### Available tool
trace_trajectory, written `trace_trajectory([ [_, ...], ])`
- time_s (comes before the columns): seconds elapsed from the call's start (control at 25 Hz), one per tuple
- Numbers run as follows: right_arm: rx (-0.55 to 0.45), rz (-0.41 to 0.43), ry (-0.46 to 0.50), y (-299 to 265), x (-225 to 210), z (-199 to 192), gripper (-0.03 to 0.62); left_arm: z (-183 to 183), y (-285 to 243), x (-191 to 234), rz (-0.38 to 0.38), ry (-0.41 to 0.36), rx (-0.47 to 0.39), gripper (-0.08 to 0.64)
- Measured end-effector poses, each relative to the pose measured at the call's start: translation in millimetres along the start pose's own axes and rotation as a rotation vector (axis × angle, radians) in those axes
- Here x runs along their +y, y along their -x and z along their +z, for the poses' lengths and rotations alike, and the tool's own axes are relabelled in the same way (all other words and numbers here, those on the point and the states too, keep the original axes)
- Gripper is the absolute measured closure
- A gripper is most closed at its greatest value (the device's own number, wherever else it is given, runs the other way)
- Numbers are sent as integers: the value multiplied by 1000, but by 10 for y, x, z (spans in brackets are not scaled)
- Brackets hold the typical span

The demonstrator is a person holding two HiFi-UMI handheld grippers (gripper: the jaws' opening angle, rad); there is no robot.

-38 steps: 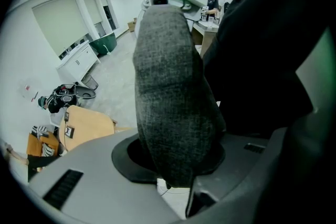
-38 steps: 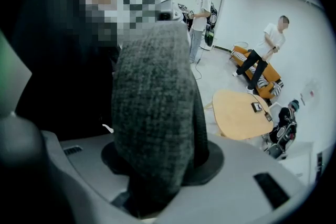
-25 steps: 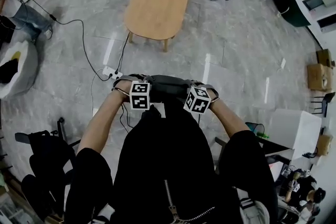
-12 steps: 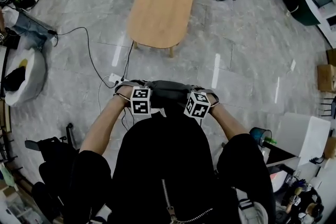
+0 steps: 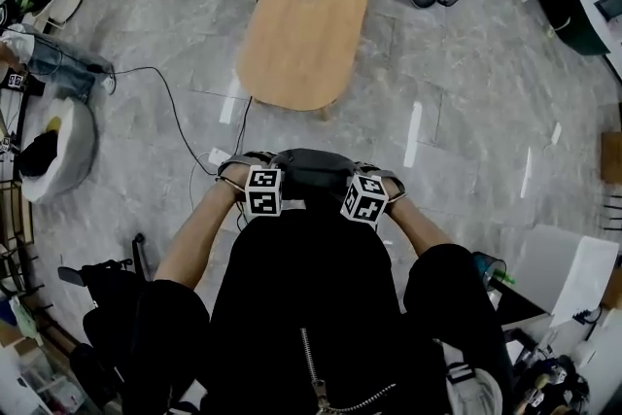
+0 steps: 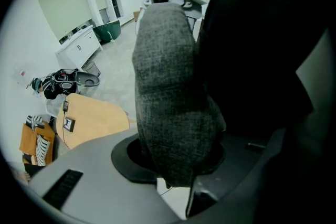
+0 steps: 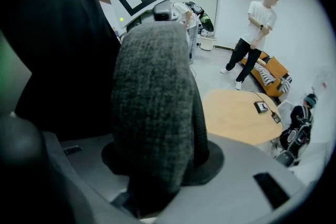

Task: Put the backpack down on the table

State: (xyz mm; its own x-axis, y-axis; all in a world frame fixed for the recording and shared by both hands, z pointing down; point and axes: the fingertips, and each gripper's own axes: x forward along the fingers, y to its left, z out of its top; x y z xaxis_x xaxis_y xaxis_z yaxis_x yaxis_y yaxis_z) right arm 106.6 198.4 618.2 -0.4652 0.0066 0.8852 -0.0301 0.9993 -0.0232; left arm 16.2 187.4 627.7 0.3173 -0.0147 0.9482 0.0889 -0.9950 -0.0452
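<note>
The left gripper [image 6: 176,176] and right gripper [image 7: 152,186] are each clamped on the backpack [image 5: 309,168] by its grey padded top. It hangs near the person's chest, and the wooden table [image 5: 292,34] is well apart, farther off.

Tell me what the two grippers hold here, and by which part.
The dark grey fabric backpack: the left gripper is closed on one padded grey woven strap, the right gripper on a second strap.

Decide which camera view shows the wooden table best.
The head view: the whole oval wooden table lies in sight from above. The left and right gripper views catch only part of its top, beside the grey strap that fills their middle.
</note>
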Motion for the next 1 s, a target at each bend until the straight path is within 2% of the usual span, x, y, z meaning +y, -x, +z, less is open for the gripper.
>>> trace_trajectory([
  [0.32, -10, 20, 27, 154, -536, -103, 411, 134, 3, 513, -13, 20, 12, 437],
  [0.52, -22, 11, 7, 282, -797, -134, 411, 235, 65, 810, -23, -1, 19, 437],
  [1.0, 20, 3, -41, 414, -1626, 120, 411, 89, 263, 1678, -56, -56, -33, 439],
])
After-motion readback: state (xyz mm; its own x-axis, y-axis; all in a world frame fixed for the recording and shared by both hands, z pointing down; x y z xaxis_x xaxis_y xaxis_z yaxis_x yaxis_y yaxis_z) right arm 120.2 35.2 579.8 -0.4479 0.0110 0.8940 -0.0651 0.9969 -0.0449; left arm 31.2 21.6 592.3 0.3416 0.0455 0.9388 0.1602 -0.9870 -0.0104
